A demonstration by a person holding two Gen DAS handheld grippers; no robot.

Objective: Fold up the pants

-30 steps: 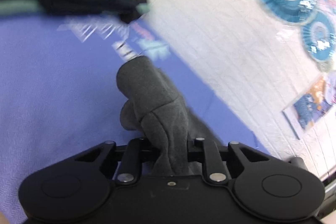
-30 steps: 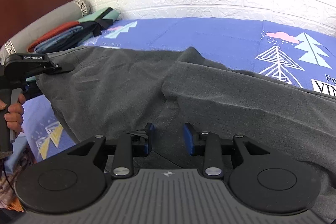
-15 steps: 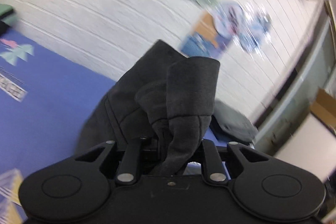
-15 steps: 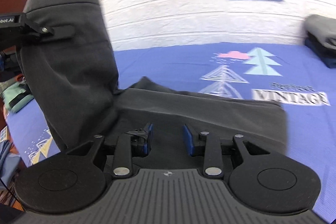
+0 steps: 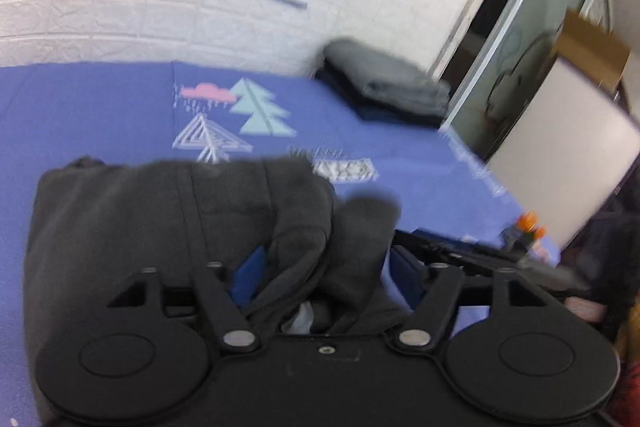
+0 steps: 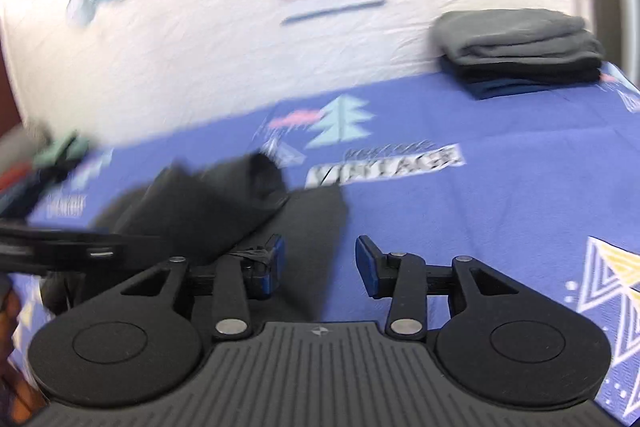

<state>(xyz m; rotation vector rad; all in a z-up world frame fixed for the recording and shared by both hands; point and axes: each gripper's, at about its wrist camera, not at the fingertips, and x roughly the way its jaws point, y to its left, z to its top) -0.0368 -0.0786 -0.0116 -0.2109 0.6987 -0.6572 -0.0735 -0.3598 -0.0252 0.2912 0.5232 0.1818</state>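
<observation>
The dark grey pants point(image 5: 140, 227) lie folded over on the blue printed bedsheet point(image 5: 100, 107). My left gripper point(image 5: 326, 263) hangs just over their near end. Its jaws are opening wide, and a loose bunch of the cloth still sits between the blue pads point(image 5: 248, 275) without being pressed. In the right wrist view the pants point(image 6: 208, 211) lie left of centre. My right gripper point(image 6: 320, 255) is low over their right edge, jaws opening, pads point(image 6: 368, 259) apart and nipping nothing. The left gripper's black body point(image 6: 80, 247) shows at the left edge there.
A stack of folded grey and dark clothes point(image 6: 520, 51) sits at the far right corner of the bed against the white brick wall. More clothes point(image 6: 52, 155) lie at the far left. A glass door point(image 5: 520, 67) stands beyond the bed's right edge.
My left gripper carried the pants' end across over the rest, then opened from a tight grip. The right gripper swung right along with it and its jaws widened.
</observation>
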